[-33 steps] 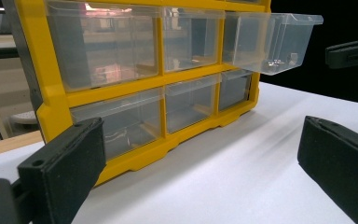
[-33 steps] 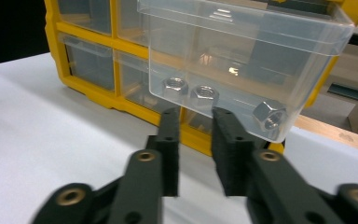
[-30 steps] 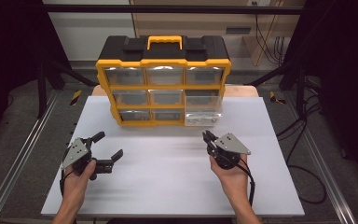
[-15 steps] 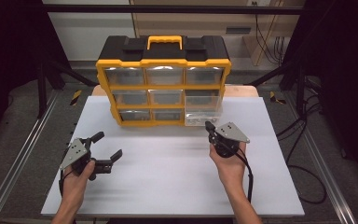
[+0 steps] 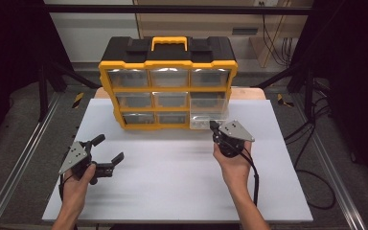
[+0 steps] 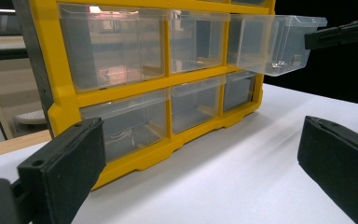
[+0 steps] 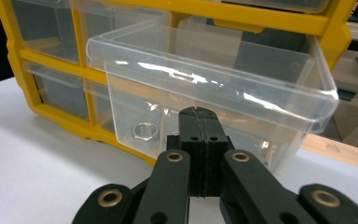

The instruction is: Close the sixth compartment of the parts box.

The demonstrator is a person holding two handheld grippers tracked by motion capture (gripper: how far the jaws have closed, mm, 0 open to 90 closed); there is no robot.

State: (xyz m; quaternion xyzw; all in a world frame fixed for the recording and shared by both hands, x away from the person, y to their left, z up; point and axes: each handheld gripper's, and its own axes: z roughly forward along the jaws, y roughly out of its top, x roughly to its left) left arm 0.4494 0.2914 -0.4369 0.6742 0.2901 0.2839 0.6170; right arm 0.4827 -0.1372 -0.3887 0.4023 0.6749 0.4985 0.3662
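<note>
Since the earlier frame, right tool (image 5: 215,128), clenched on nothing, has advanced to the pulled-out clear drawer (image 7: 205,88) of the organizer (image 5: 167,62); left tool (image 5: 106,152) rests released.

A clear plastic drawer (image 5: 210,115) stands pulled partway out of the yellow-and-black organiser (image 5: 167,81), at its right column, near the far edge of the white tabletop (image 5: 172,182). It sits level and open-topped, and a metal hex nut (image 7: 144,130) lies on its floor.

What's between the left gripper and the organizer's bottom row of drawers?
Bare white table between left gripper and organizer, per high and left gripper views.
</note>
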